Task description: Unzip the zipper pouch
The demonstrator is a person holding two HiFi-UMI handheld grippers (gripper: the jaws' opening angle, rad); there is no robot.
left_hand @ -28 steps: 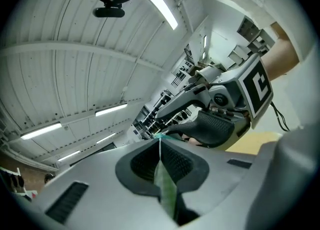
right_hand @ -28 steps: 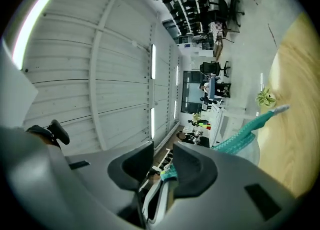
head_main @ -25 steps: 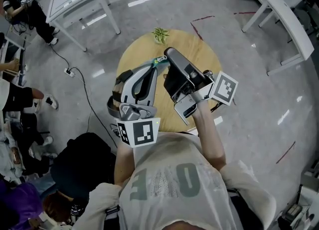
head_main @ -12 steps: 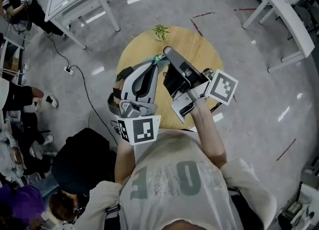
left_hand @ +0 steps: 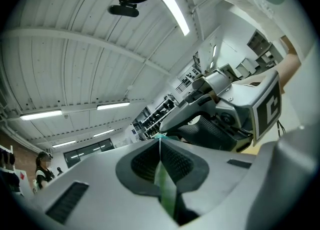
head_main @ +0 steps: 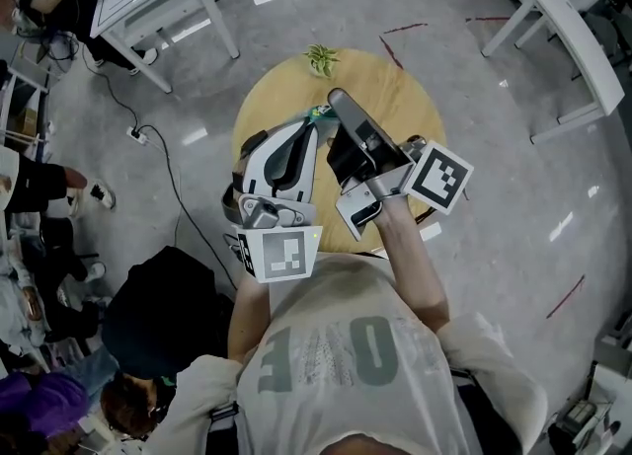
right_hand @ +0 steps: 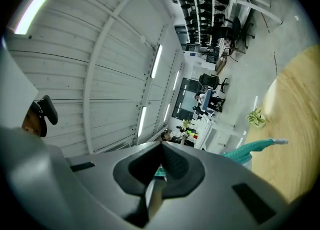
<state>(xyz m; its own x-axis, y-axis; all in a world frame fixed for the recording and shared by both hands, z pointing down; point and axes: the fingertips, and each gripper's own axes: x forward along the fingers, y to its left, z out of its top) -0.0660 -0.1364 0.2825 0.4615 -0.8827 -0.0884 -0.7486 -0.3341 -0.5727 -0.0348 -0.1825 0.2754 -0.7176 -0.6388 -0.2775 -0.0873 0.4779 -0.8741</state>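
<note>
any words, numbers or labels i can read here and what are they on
"OF", roughly: large faded letters on the person's pale grey T-shirt; the rest of the print is unclear.
Left-hand marker cube, right-hand marker cube: black-and-white patterns, no words.
Nothing else is readable.

Left gripper [left_hand: 160, 140] clamps the pouch [right_hand: 247, 149] edge, while the right gripper [right_hand: 161, 148], jaws just closed, seemingly pinches the zipper tab [right_hand: 156, 191].

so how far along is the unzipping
Done: the left hand-held gripper is shut on a green edge of the pouch, held over the table. In hand: the right hand-held gripper has just been closing and now pinches a teal and silvery bit of the pouch, possibly the pull. Left: drawing the zip along; no opened gap shows in any view yet.
</note>
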